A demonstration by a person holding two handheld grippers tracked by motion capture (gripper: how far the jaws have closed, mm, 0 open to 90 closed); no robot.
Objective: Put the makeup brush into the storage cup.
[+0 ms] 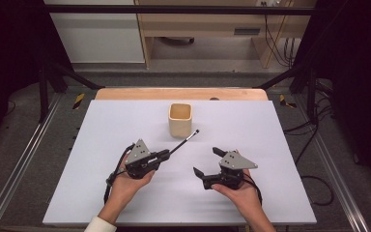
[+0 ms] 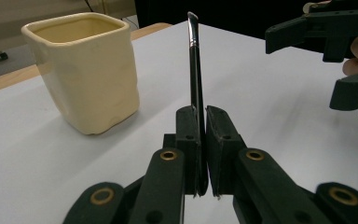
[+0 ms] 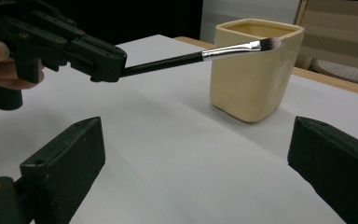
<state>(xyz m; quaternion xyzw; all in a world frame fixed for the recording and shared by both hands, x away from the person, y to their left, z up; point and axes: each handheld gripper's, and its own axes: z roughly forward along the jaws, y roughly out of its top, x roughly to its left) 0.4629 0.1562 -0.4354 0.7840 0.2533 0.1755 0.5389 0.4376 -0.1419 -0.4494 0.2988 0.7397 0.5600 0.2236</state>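
A cream square cup (image 1: 179,119) (image 2: 86,70) (image 3: 254,67) stands upright near the back middle of the white table (image 1: 101,193). My left gripper (image 1: 165,153) (image 2: 201,126) (image 3: 107,63) is shut on a black-handled brush (image 1: 184,140) (image 2: 195,70) (image 3: 205,54), held clear of the table. The brush's silver ferrule and bristle tip point toward the cup's front right side, just short of it. My right gripper (image 1: 206,162) (image 3: 196,158) (image 2: 321,60) is open to the right, holding nothing.
A wooden table edge (image 1: 181,93) runs behind the white surface. Black frame posts (image 1: 43,72) and cables (image 1: 314,130) flank the table. A wooden shelf unit (image 1: 212,29) stands beyond. Free white surface lies around both grippers.
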